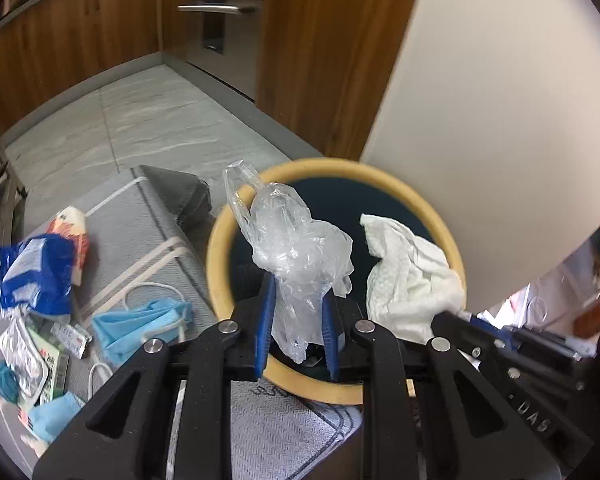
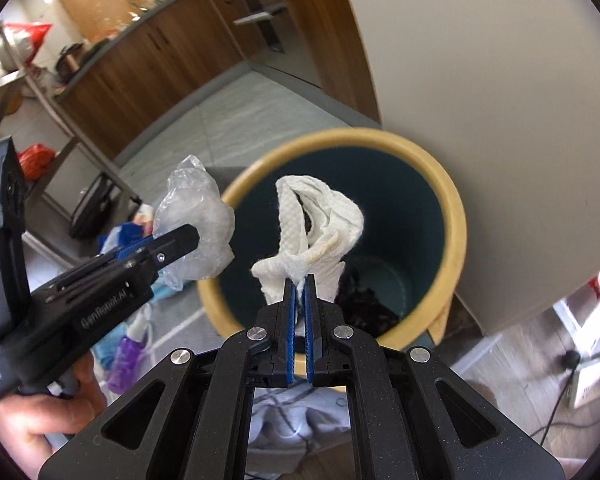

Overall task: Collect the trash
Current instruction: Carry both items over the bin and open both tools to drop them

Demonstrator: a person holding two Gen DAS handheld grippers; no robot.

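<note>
A round bin with a tan rim (image 1: 220, 248) and dark teal inside stands on the floor; it also shows in the right wrist view (image 2: 456, 216). My left gripper (image 1: 298, 300) is shut on a crumpled clear plastic bag (image 1: 296, 236), held over the bin's left rim; this bag (image 2: 196, 216) and the left gripper (image 2: 176, 242) also show in the right wrist view. My right gripper (image 2: 299, 280) is shut on a white paper towel (image 2: 320, 220) above the bin's opening; the towel (image 1: 408, 272) also shows in the left wrist view. Dark trash (image 2: 364, 300) lies in the bin's bottom.
On the grey striped mat (image 1: 160, 216) at left lie a blue packet (image 1: 36, 272), an orange-white wrapper (image 1: 72, 232), a blue face mask (image 1: 140, 324), foil packs (image 1: 20, 344) and small bits. A white wall (image 1: 500, 100) stands behind the bin; wooden cabinets (image 1: 80, 40) lie further back.
</note>
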